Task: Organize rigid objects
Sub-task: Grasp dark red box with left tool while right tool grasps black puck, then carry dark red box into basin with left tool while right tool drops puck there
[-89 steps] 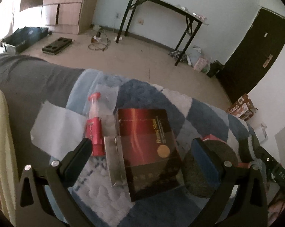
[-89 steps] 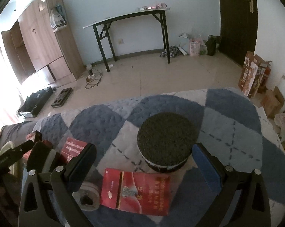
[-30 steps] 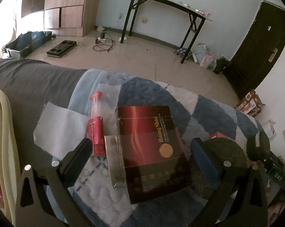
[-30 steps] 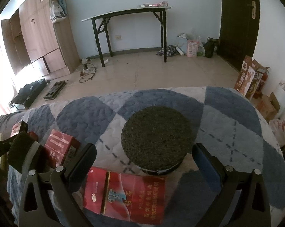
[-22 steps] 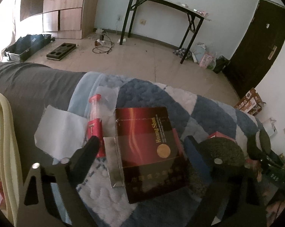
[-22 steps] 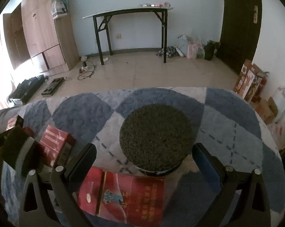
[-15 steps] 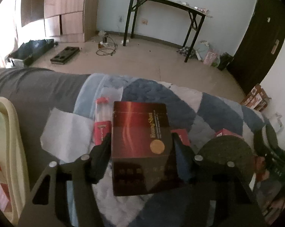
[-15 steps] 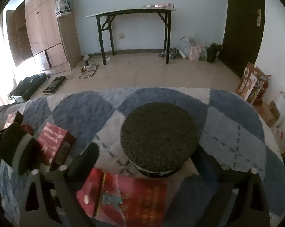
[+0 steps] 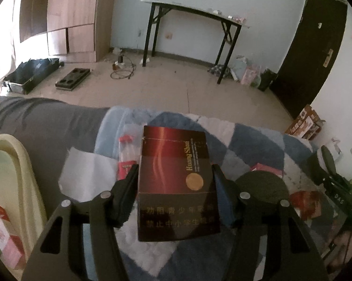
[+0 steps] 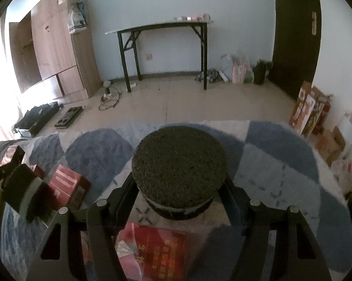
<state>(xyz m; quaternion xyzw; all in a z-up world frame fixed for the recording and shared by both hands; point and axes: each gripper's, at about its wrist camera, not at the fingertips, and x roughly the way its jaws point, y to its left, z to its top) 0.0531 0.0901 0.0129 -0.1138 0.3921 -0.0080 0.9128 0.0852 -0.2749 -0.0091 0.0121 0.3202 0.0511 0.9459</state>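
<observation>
My left gripper (image 9: 174,180) is shut on a dark red box (image 9: 176,175) and holds it above the blue and white quilt (image 9: 246,145). My right gripper (image 10: 178,187) is shut on a round black tin (image 10: 179,164) with a rough top, held a little above the quilt (image 10: 281,164). The tin also shows in the left wrist view (image 9: 261,187). A flat red pack (image 10: 162,253) lies on the quilt under the right gripper. A small red box (image 10: 68,182) lies to the left.
A cream tray (image 9: 14,175) with a small red and white box (image 9: 5,241) stands at the left. A red-capped tube (image 9: 125,154) and a white sheet (image 9: 87,175) lie on the quilt. Beyond the bed edge is bare floor and a black-legged table (image 10: 162,30).
Both grippers have closed: the left on the dark red box, the right on the round black tin. Both objects are now lifted a little off the quilt.
</observation>
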